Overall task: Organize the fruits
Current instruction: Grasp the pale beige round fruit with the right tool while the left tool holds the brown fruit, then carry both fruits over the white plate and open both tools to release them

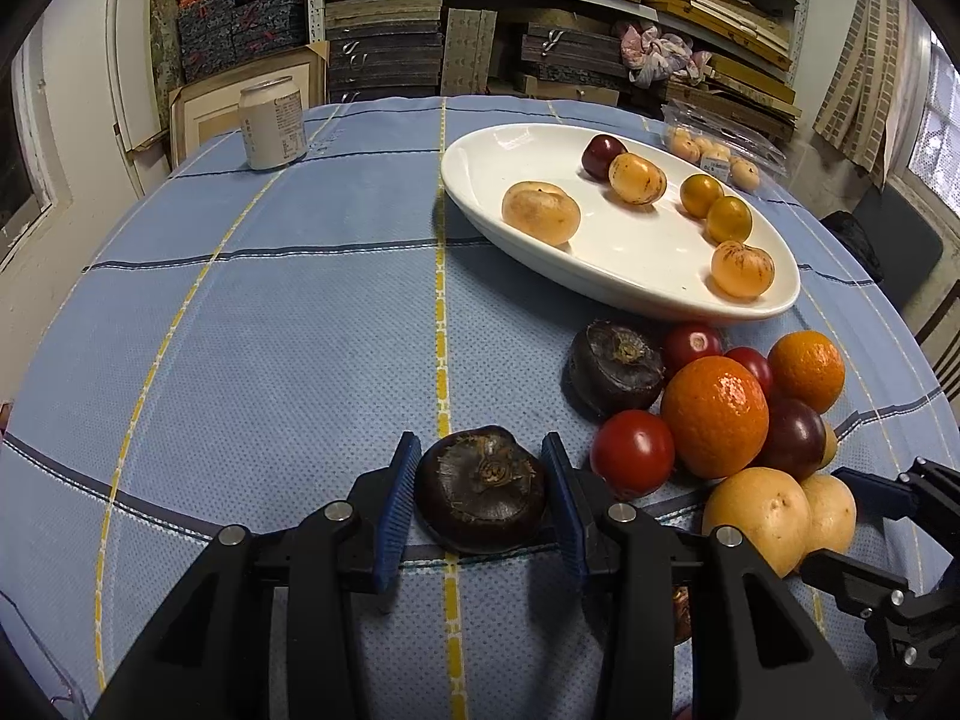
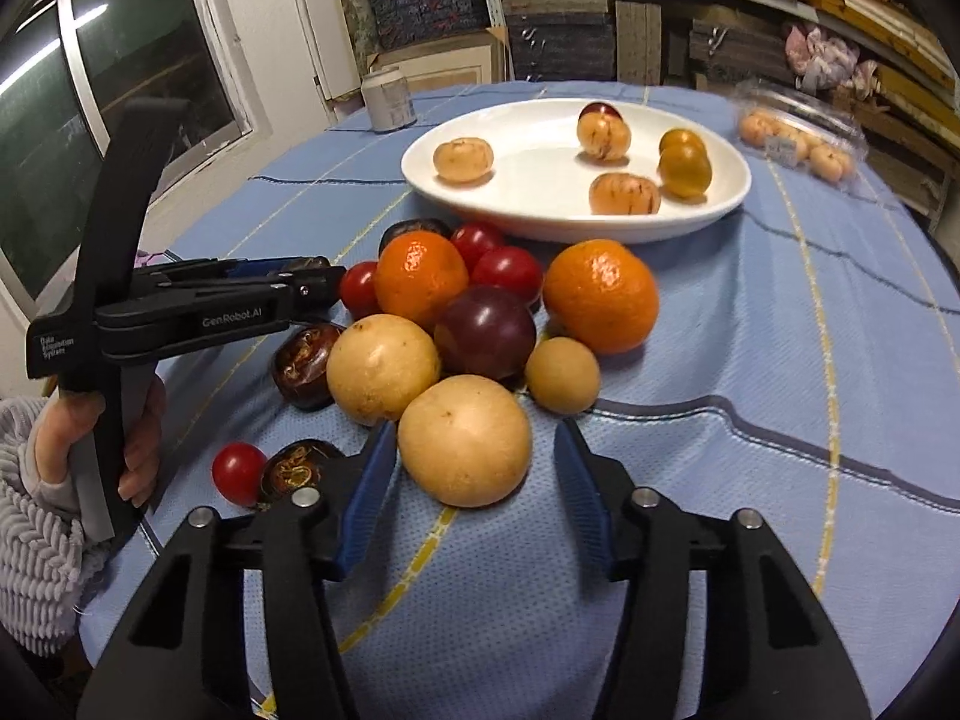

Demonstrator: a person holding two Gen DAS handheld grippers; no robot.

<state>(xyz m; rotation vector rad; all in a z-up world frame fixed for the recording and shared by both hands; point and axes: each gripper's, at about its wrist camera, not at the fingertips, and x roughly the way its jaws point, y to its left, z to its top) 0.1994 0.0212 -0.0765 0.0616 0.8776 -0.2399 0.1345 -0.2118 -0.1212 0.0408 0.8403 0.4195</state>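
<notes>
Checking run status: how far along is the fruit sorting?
Partly done. Six small fruits already lie on the white plate. In hand: the left hand-held gripper clamps a dark water chestnut; the right hand-held gripper brackets a yellow round fruit. Left: the pile with oranges on the tablecloth.

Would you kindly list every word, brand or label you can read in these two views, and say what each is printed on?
"GenRobot.AI": white lettering on the side of the left gripper, in the right wrist view.
"Data Acquisition System": small white print on the same gripper's handle block, only just legible.
Can: printed label, too small to read.
Plastic fruit box: sticker, too blurred to read.
</notes>
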